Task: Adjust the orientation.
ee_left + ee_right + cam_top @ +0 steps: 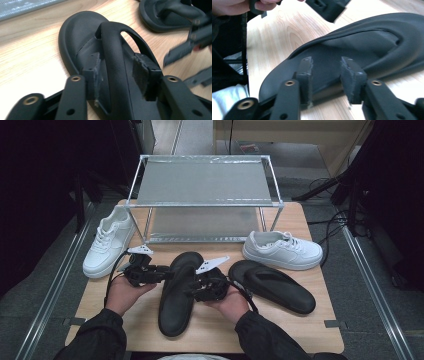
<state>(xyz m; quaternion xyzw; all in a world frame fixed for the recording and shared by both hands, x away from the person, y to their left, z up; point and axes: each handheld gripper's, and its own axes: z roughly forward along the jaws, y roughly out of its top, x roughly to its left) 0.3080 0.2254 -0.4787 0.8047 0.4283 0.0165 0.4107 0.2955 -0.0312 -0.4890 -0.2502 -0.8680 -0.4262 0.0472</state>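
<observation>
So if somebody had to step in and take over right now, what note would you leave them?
Left gripper: jaws open, straddling the strap of the near black sandal, not pressing it.
Right gripper: jaws open at the same sandal's edge, holding nothing.
Second black sandal lies to its right on the table. One white sneaker sits left of the metal rack, the other sneaker to its right.
Done: the near sandal lies flat.
Left: the rack's shelves are bare; the shoes probably go there.

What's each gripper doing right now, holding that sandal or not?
Left gripper: open, its pads astride the strap of the black sandal, not pressing.
Right gripper: open over the same sandal's edge, holding nothing.
</observation>
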